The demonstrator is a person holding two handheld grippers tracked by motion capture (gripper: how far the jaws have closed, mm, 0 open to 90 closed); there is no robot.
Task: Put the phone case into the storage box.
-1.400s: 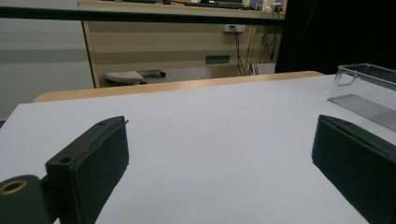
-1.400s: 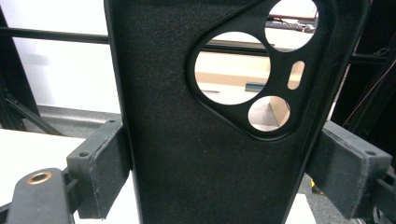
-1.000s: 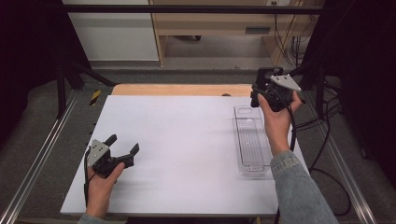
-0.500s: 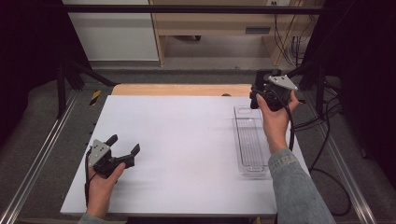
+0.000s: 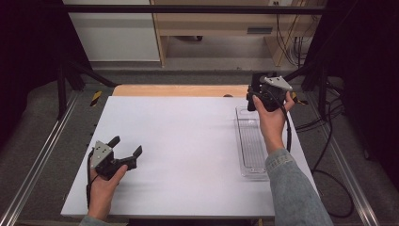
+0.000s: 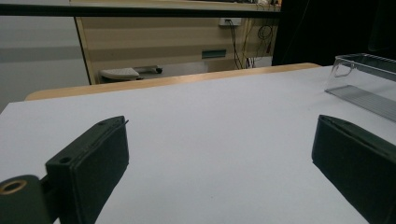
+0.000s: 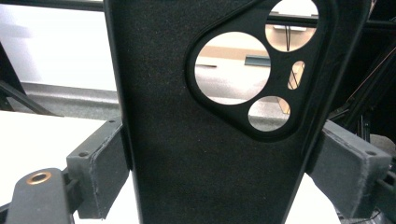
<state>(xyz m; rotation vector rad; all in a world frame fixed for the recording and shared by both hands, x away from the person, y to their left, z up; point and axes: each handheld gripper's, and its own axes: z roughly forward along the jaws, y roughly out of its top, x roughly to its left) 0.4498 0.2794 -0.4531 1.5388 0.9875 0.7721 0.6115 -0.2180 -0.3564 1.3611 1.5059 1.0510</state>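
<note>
Near edge: left gripper rests low over the white table, jaws spread wide, nothing between them. In the left gripper view both pads are cut off by the bottom and side edges of the frame; visible parts are matte black, blocky, w/ a small screw hole on the left one.

Mid-right: clear plastic tray, long, narrow, rectangular, ribbed floor, rounded corners. Its near end is partly covered by the person's denim sleeve; thin transparent walls are hard to trace against the white top. In the left gripper view only its near corner shows, rest cut off at right.

Far right: right gripper held above the tray's far end, jaws clamped on a black phone case. In the high view the case is hidden behind hand and gripper body. In the right gripper view it stands upright, pads pressing both long edges; surface fine-grained, matte, w/ a rounded triangular camera cutout holding three round holes and one small slot. Top and bottom of case cut off.

Beyond: wood strip along the table's far edge.
</note>
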